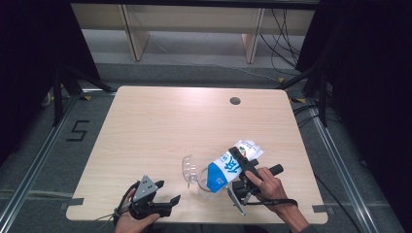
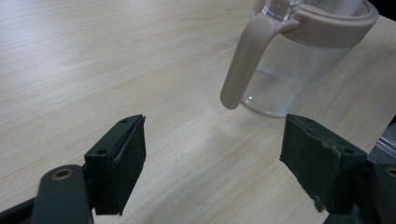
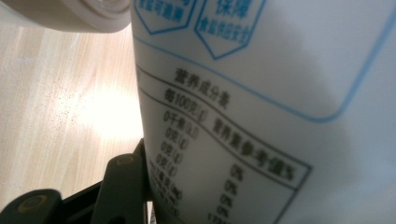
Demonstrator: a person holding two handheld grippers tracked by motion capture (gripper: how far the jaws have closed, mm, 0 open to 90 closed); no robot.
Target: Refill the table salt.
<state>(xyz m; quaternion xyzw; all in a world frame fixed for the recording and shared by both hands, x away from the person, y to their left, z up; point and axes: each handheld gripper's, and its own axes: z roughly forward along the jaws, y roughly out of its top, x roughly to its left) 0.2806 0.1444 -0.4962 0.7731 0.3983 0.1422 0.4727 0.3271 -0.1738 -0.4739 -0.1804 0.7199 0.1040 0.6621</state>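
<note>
A white and blue pouch [image 1: 228,167] hangs tilted, lower end down to the left, over a clear pitcher [image 1: 199,178] near the table's front. My right gripper [image 1: 241,162] is shut on the pouch at its middle. In the right gripper view the pouch's printed table [image 3: 261,140] sits close up, one black jaw pressed against its left side, and the pitcher's beige rim [image 3: 70,14] lies just beyond. My left gripper [image 1: 167,191] rests open at the front left and holds nothing. Its pads [image 2: 126,163] face the pitcher's beige handle [image 2: 243,65] from a short distance.
The wooden table [image 1: 160,121] has a round hole [image 1: 235,101] at its back right. A clear lid-like piece [image 1: 188,167] lies just left of the pitcher. Wooden furniture legs [image 1: 133,34] and cables [image 1: 286,43] are on the floor behind the table.
</note>
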